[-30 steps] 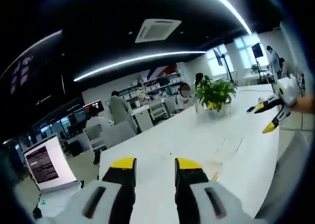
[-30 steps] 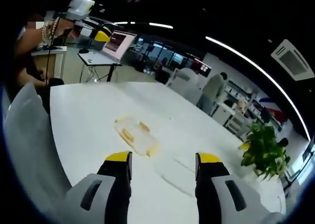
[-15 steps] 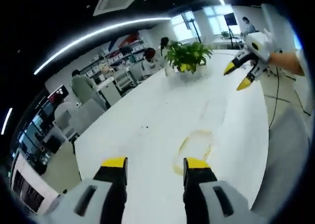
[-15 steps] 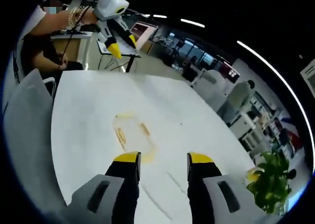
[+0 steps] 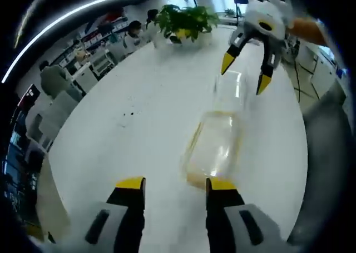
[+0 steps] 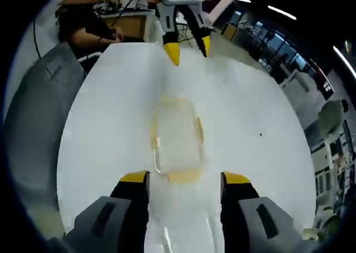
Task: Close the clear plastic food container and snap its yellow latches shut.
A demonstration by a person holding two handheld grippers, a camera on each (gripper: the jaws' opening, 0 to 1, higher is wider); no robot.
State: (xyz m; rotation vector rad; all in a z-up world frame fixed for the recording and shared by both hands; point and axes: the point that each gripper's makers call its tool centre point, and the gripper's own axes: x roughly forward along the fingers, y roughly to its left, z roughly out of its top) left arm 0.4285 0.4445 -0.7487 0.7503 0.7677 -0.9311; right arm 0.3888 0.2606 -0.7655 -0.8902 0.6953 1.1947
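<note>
In the left gripper view the left gripper (image 5: pixel 169 185) sits at the bottom, jaws spread with nothing between the yellow tips, poised over the white table (image 5: pixel 111 125). Just beyond those tips lies the clear plastic food container (image 5: pixel 214 147), flat on the table with yellow trim showing along its edges; whether its latches are snapped, the glare won't let us say. Past the container's far end, the right gripper (image 5: pixel 243 70) hangs above the table, yellow-tipped jaws wide apart and pointing down, gripping nothing. Farther back, a potted plant (image 5: pixel 183 20) stands at the table's far end, with office shelving and seated people behind it. Over to the right gripper view now: the right gripper (image 6: pixel 186 182) is at the bottom, jaws parted and empty, and the container (image 6: pixel 177 139) lies right in front of them, a yellow latch visible along each long side and another at the near end. A clear flat piece (image 6: pixel 186 231) lies on the table between the jaws, nearer the camera; likely the lid, though it is hard to make out. Across the container, the left gripper (image 6: pixel 186 46) comes in from the top, jaws open, tips aimed down at the table (image 6: pixel 100 114). A grey chair back (image 6: pixel 39 103) stands at the table's edge.
</note>
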